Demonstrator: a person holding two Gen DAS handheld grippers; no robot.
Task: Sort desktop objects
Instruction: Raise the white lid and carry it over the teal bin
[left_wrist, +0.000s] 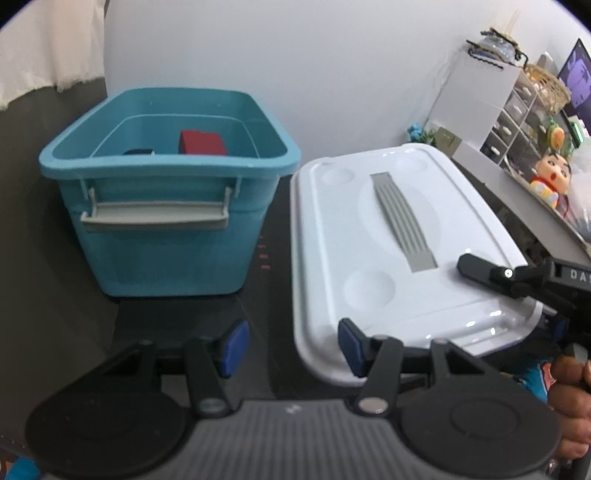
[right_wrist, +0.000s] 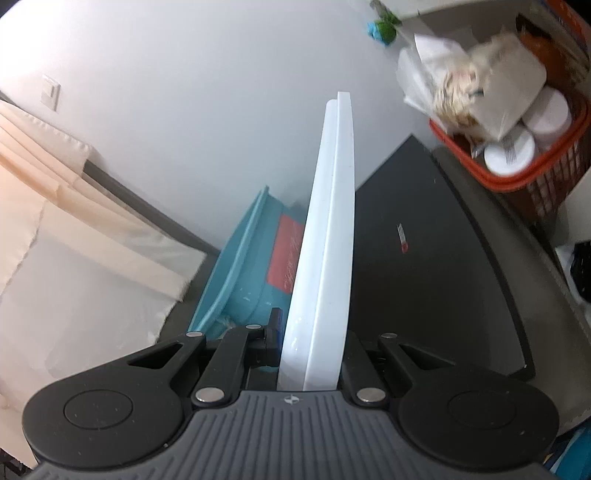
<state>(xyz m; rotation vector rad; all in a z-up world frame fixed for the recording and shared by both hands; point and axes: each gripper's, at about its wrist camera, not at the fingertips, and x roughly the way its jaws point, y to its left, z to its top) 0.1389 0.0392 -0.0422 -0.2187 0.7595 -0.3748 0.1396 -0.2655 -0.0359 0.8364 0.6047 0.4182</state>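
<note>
A teal storage bin (left_wrist: 166, 229) with a grey handle stands on the dark desk (left_wrist: 269, 306), open, with a red box (left_wrist: 201, 142) and a dark item inside. Its white lid (left_wrist: 399, 251) with a grey handle strip is beside it on the right, lifted. My right gripper (right_wrist: 312, 343) is shut on the lid's edge (right_wrist: 325, 240); in the left wrist view it shows at the lid's right corner (left_wrist: 517, 280). My left gripper (left_wrist: 291, 347) is open and empty, its right finger at the lid's near edge. The bin shows behind the lid in the right wrist view (right_wrist: 243, 266).
A grey side shelf (left_wrist: 517, 184) on the right holds a doll (left_wrist: 550, 177), white drawers (left_wrist: 491, 103) and a monitor. An orange basket (right_wrist: 517, 147) with white containers stands at the far right. A white wall is behind, a curtain (right_wrist: 55, 221) on the left.
</note>
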